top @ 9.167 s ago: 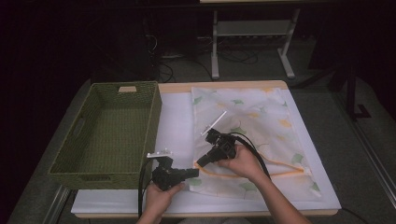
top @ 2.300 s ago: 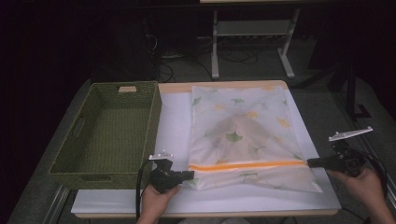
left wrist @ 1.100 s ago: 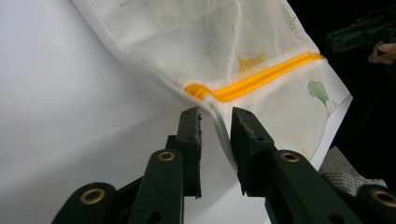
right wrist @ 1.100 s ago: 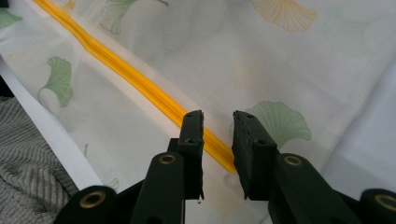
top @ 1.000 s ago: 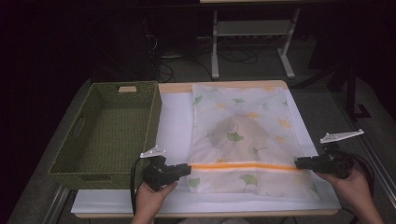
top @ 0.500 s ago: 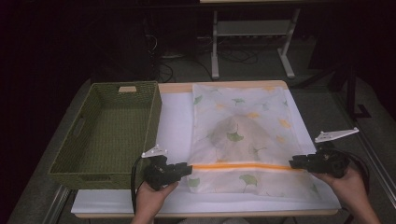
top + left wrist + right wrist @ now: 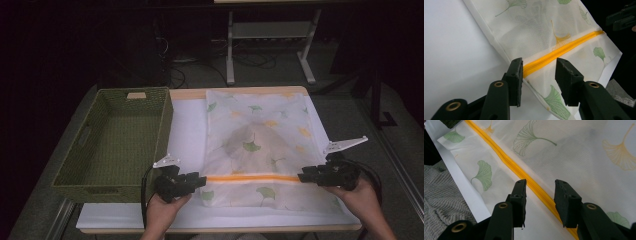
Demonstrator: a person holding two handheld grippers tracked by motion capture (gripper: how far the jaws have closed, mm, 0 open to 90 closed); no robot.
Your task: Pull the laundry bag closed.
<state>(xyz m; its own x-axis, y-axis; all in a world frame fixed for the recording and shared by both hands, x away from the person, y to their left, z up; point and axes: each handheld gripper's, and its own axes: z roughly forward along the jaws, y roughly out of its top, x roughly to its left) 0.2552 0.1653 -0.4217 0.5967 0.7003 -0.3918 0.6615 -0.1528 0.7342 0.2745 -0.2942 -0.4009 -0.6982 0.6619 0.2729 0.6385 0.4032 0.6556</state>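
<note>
High view, bag: the mesh bag, white with ginkgo leaves, lies flat on the white table cover, just right of the green basket.
High view, zipper: the orange zipper runs across the bag's near part.
High view, grippers: left gripper at the zipper's left end, right gripper at its right end.
Left gripper view: left gripper stands parted, jaws just been opening; the zipper end lies between the pads, unpressed.
Right gripper view: right gripper likewise parted, jaws just been opening; the zipper passes between them, not gripped.
</note>
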